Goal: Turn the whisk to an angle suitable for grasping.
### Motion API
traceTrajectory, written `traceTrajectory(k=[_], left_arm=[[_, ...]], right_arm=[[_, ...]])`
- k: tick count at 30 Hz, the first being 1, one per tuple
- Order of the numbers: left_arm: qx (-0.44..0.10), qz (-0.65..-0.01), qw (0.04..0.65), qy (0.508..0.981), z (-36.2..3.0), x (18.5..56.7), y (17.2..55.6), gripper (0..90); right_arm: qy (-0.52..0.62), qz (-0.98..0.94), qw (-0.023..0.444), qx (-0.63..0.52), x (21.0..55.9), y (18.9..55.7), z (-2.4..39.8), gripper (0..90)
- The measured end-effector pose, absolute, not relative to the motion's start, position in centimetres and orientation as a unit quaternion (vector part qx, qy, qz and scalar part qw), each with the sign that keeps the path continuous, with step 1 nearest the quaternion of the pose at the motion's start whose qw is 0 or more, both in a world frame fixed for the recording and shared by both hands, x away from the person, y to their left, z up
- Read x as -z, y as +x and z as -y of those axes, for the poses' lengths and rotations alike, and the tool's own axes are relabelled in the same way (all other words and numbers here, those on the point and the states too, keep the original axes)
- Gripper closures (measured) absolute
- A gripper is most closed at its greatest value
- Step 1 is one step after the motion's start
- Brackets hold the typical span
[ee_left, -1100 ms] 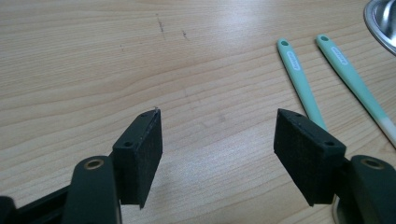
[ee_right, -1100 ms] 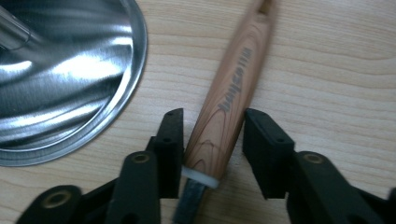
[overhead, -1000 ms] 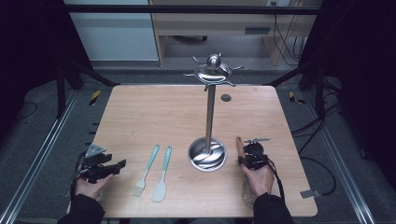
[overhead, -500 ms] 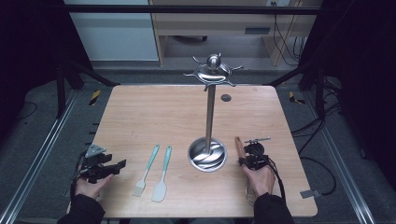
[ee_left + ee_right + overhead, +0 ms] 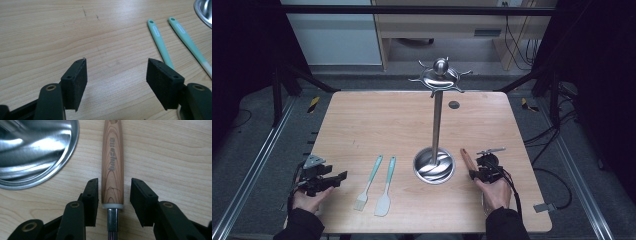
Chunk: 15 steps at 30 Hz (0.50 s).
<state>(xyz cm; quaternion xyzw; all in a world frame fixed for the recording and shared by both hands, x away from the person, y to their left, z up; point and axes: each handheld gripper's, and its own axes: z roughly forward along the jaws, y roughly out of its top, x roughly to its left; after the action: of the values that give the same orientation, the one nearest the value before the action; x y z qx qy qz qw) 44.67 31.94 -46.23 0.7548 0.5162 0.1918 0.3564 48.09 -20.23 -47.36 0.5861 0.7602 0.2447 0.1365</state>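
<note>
Two grippers: your right gripper (image 5: pixel 113 195) has just opened, jaws loose around the wooden-handled tool (image 5: pixel 112 165) lying lower right, its working end hidden. Your left gripper (image 5: pixel 116 82) gapes wide, empty.

A pale wood-grain bench (image 5: pixel 377 120) with rounded corners carries everything. Near its front edge lie two mint-handled utensils side by side, a pastry brush (image 5: pixel 367 183) and a silicone spatula (image 5: pixel 385 188), apart from each other. To their right stands a steel utensil stand (image 5: pixel 435 155) on its round dished base, and just beside that base lies a wooden-handled tool (image 5: pixel 112 165) (lettering printed along the handle). A small dark disc (image 5: pixel 454 104) sits near the far edge.
</note>
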Motion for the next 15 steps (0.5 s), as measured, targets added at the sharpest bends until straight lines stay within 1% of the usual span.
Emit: traceTrajectory(k=[3, 8, 12, 14, 15], left_arm=[[-0.19, -0.517, 0.356, 0.755, -31.95, 46.25, 44.68, 32.6], [-0.19, -0.516, 0.356, 0.756, -31.92, 46.26, 44.69, 32.6], [-0.189, -0.517, 0.355, 0.756, -31.93, 46.28, 44.71, 32.5], [-0.189, -0.517, 0.356, 0.756, -31.95, 46.28, 44.71, 32.6], [-0.189, -0.517, 0.356, 0.756, -31.96, 46.26, 44.68, 32.6]], right_arm=[[0.587, -0.76, 0.133, -0.247, 46.91, 47.68, 20.61, 62.6], [0.58, -0.77, 0.132, -0.23, 47.17, 47.63, 20.51, 63.4], [0.581, -0.775, 0.122, -0.218, 47.42, 47.71, 20.08, 65.5], [0.578, -0.777, 0.124, -0.214, 47.43, 47.63, 20.1, 65.8], [0.575, -0.78, 0.128, -0.211, 47.31, 47.33, 20.08, 67.4]])
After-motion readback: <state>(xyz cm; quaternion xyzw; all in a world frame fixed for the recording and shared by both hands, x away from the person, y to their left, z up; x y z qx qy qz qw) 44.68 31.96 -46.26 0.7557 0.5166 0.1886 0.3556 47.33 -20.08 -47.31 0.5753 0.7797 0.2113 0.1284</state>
